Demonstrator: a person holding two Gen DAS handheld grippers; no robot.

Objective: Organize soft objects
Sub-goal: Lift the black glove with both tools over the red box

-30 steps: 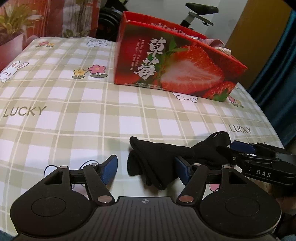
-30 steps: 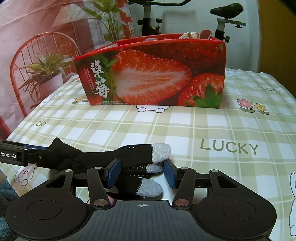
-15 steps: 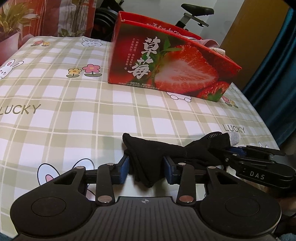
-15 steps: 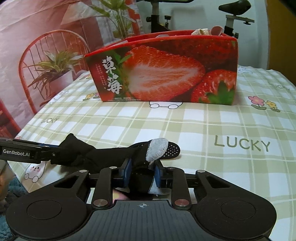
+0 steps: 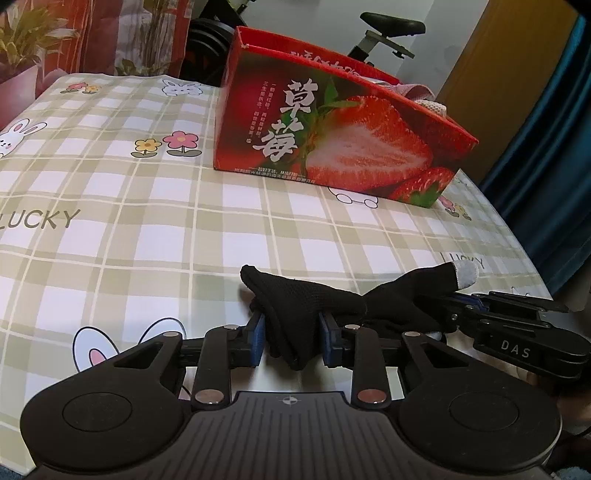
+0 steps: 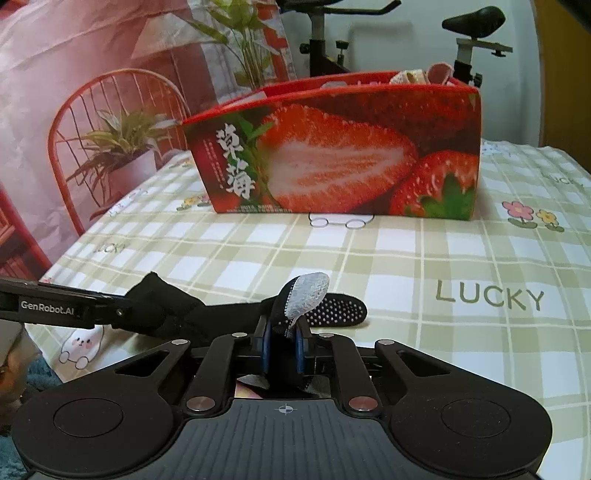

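Observation:
A black glove (image 5: 310, 302) with grey fingertips lies stretched near the table's front edge, held at both ends. My left gripper (image 5: 291, 339) is shut on its cuff end. My right gripper (image 6: 282, 345) is shut on its finger end, and one grey fingertip (image 6: 308, 293) sticks up above the pads. The right gripper also shows in the left wrist view (image 5: 461, 308), at the right. The left gripper shows in the right wrist view (image 6: 122, 310), at the left. A red strawberry box (image 5: 332, 144) stands open at the back of the table, with pale soft items inside (image 6: 421, 74).
The table carries a green checked cloth (image 5: 147, 206) with rabbits and flowers. A red wire chair (image 6: 110, 110) and a potted plant (image 6: 122, 147) stand at the left. An exercise bike (image 6: 469, 33) is behind the box. A blue curtain (image 5: 546, 147) hangs at the right.
Both grippers went from open around the glove's ends to shut on them. The glove has lifted slightly and a grey fingertip now stands up.

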